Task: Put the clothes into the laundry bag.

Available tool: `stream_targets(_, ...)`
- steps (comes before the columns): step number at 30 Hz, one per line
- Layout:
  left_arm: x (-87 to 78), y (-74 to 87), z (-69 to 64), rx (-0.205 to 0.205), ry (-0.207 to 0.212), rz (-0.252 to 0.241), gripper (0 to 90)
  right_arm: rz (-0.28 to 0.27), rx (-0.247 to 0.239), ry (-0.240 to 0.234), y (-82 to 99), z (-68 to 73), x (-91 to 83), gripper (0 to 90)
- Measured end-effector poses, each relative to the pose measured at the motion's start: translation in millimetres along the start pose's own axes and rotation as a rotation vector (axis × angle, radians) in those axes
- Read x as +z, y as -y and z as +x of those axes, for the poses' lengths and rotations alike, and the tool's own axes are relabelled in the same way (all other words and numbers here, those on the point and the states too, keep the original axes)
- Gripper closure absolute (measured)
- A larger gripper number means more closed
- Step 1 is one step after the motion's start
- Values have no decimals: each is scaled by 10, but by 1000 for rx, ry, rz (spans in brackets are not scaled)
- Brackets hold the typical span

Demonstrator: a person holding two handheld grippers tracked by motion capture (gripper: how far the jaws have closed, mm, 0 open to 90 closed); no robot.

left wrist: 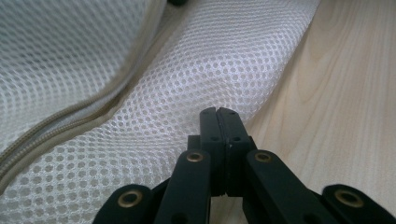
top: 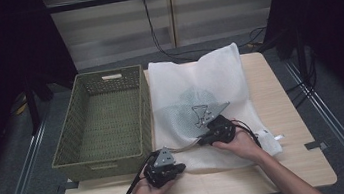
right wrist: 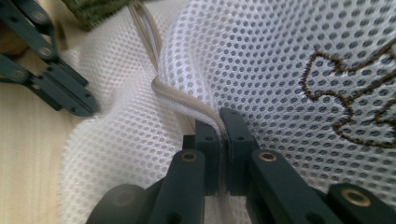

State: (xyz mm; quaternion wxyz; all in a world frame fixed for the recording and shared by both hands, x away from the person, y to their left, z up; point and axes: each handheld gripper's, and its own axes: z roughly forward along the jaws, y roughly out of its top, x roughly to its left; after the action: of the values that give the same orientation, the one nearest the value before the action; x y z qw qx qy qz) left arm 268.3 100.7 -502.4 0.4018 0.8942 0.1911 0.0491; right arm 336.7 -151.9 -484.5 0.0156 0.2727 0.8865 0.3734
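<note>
The white mesh bag (top: 201, 100) lies flat on the wooden table (top: 288, 112), and its near edge is where the 2 tongs work. The right gripper (top: 201, 141) comes in from the near right side and its jaws are pressed together on the beige zipper edge (right wrist: 182, 99) of the bag; in the right gripper view this edge goes down right between the 2 black jaws, and the mesh rises up in a fold on both sides of them. A brown embroidered pattern (right wrist: 355, 100) on the mesh is just to the right of these jaws in that view. The left gripper (top: 182, 167) is at the near left corner of the bag, near the right gripper and a little closer to the person. Its jaws are fully closed. In the left gripper view the tips lie at the border of the mesh (left wrist: 196, 70), where the cloth meets the bare wood, but I cannot tell if some mesh is caught between them. The zipper line (left wrist: 60, 119) runs to the left of these jaws, well in front of them. In the high view the zipper edge is lifted into a short strip between the 2 tongs. A green woven basket (top: 66, 151) stands just beside the bag, on the left side of the left gripper, and it touches the long side of the bag.
</note>
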Motion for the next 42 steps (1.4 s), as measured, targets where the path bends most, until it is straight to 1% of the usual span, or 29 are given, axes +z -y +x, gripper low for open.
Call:
stream_targets(1, 1, 1, -2, -1, -2, -3, 900, 14, 2, 11, 10, -21, 48, 874)
stream_targets(2, -1, 0, 0, 3, -1, 2, 900, 29, 15, 15, 17, -42, 87, 875)
stream_targets(5, -1, 1, 3, 4, 2, 0, 900, 19, 50, 28, 15, -129, 143, 877)
stream_targets(6, 0, 1, 1, 4, 1, 0, 900, 12, 42, 40, -1, -152, 154, 878)
stream_targets(7, -1, 1, -3, 1, -2, -2, 900, 12, 45, 67, -17, -170, 160, 878)
stream_targets(8, 2, 4, -12, -6, -3, -8, 900, -6, 61, 84, -32, -196, 180, 878)
stream_targets(9, -3, 2, -11, -3, -4, 0, 900, -17, 76, 104, -51, -237, 196, 879)
stream_targets(13, 0, 6, -7, -7, -2, -7, 900, -62, 137, 152, -105, -371, 260, 879)
stream_targets(14, -7, 3, -2, 2, -3, 4, 900, -67, 144, 157, -117, -389, 271, 879)
stream_targets(15, -3, 5, -7, -5, -2, -3, 900, -76, 148, 174, -135, -411, 287, 880)
stream_targets(17, -3, 6, -8, -4, -4, -4, 900, -89, 161, 215, -178, -458, 324, 880)
stream_targets(18, -3, 6, -11, -3, -5, -4, 900, -96, 162, 221, -190, -480, 337, 880)
stream_targets(19, -4, 7, -12, -2, -6, -4, 900, -105, 178, 230, -211, -508, 353, 880)
stream_targets(22, -3, 6, -11, -1, -5, -4, 900, -119, 192, 272, -254, -576, 388, 881)
stream_targets(23, -3, 6, -10, -2, -5, -4, 900, -120, 205, 286, -265, -584, 398, 881)
stream_targets(25, -3, 6, -11, -1, -5, -4, 900, -128, 206, 301, -287, -616, 419, 881)
stream_targets(26, -3, 6, -11, -2, -5, -4, 900, -133, 219, 309, -298, -620, 435, 880)
stream_targets(29, 0, 7, -13, -6, -4, -9, 900, -124, 216, 302, -300, -616, 423, 879)
stream_targets(32, -4, 5, -6, -4, -5, -1, 900, -107, 200, 282, -256, -581, 352, 877)
stream_targets(35, 0, 4, -8, -8, -8, -3, 900, -113, 215, 261, -190, -565, 278, 875)
stream_targets(36, 2, 4, -5, -10, -7, -4, 900, -115, 211, 243, -168, -561, 257, 874)
stream_targets(37, 7, 5, -3, -17, -5, -9, 900, -110, 206, 246, -153, -548, 241, 873)
stream_targets(38, 0, 2, 3, -16, -6, 3, 900, -117, 200, 243, -138, -537, 231, 871)
stream_targets(39, 2, 1, 13, -14, -5, 1, 900, -112, 196, 239, -130, -524, 214, 870)
stream_targets(41, 7, 1, 22, -20, -3, -3, 900, -120, 184, 227, -116, -498, 189, 869)
stream_targets(42, 12, 3, 21, -32, -5, -8, 900, -123, 176, 221, -108, -486, 173, 867)
